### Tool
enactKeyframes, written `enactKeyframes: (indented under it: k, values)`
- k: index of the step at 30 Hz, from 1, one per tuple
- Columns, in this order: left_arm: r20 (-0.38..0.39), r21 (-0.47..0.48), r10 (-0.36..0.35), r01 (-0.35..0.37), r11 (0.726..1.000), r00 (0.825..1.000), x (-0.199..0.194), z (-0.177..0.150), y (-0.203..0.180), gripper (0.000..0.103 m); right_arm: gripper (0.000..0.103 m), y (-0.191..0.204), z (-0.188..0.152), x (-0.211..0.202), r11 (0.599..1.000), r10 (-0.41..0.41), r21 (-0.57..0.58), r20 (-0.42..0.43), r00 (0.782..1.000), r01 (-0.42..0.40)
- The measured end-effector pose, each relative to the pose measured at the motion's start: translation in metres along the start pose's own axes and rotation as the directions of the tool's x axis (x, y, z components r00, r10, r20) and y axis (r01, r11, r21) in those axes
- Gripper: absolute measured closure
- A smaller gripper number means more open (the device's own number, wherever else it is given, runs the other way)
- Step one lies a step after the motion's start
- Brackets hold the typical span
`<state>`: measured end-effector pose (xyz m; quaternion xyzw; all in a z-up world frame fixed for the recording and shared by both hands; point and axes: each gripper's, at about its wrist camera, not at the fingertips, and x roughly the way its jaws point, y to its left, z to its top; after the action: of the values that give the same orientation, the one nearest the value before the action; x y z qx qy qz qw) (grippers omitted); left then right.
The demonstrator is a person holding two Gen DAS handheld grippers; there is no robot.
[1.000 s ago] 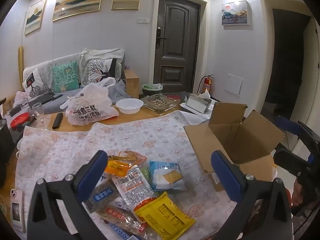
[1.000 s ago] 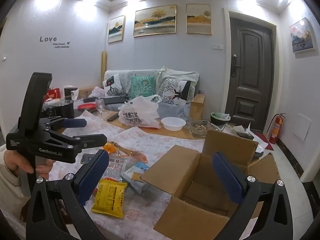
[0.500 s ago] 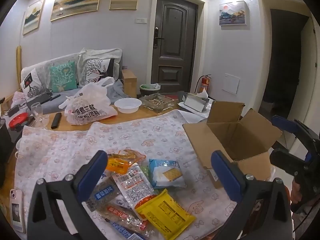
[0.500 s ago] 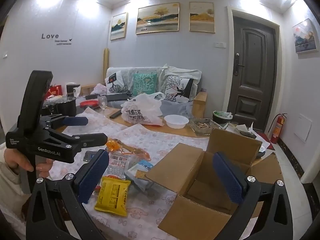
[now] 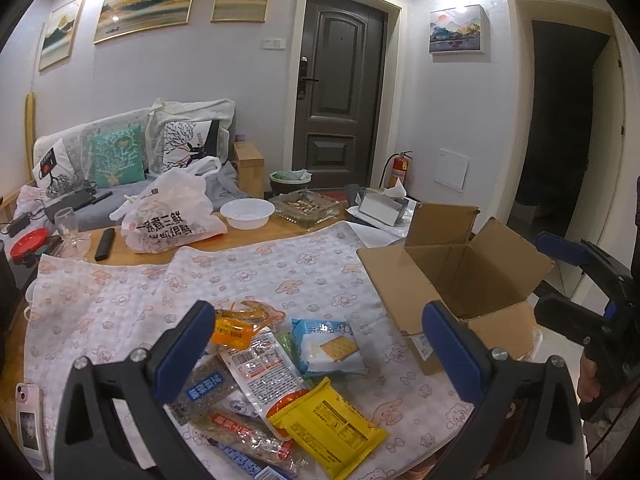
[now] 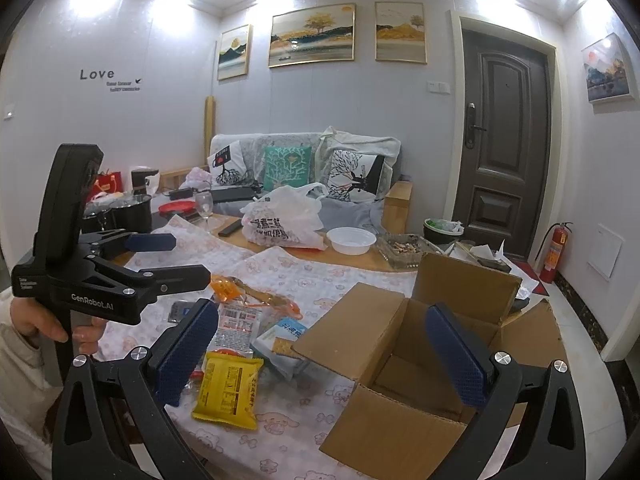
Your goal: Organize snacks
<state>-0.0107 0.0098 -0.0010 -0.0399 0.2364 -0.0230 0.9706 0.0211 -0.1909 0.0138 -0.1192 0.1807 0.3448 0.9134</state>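
Note:
Several snack packets lie heaped on the patterned tablecloth (image 5: 280,276): a yellow packet (image 5: 328,428) (image 6: 228,390), a blue cracker packet (image 5: 328,344) (image 6: 280,338), an orange packet (image 5: 232,330) (image 6: 226,288) and a white-and-red one (image 5: 264,372). Right of the heap stands an open cardboard box (image 5: 460,276) (image 6: 400,360) with its flaps up and nothing visible inside. My left gripper (image 5: 318,316) (image 6: 176,258) hovers open above the heap. Over the box's near-left corner, my right gripper (image 6: 322,312) (image 5: 552,280) is open too. Neither holds anything.
Behind the cloth are a white plastic bag (image 5: 172,220), a white bowl (image 5: 246,214), a glass dish (image 5: 306,208), a tissue box (image 5: 384,206), a wine glass (image 5: 70,228) and a remote (image 5: 105,244). A phone (image 5: 28,420) lies at the near-left edge. Pots (image 6: 120,212) stand far left.
Both views have shifted only slightly; the right gripper has drifted a little relative to the box. Both jaws stay open and the packets have not moved.

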Motion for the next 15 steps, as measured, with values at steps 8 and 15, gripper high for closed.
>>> enactKeyframes:
  k: [8, 15]
  values:
    - [0.001, 0.003, -0.006, 0.006, 1.0, 1.0, 0.0008, -0.0002, 0.002, 0.001, 0.0, 0.0005, 0.0004, -0.0008, 1.0, -0.009, 0.002, -0.018, 1.0, 0.009]
    - [0.002, 0.001, -0.008, 0.008, 1.0, 1.0, 0.0015, -0.0004, 0.0038, 0.001, 0.0, 0.0015, 0.0018, 0.0007, 1.0, -0.006, 0.002, -0.031, 1.0, 0.006]
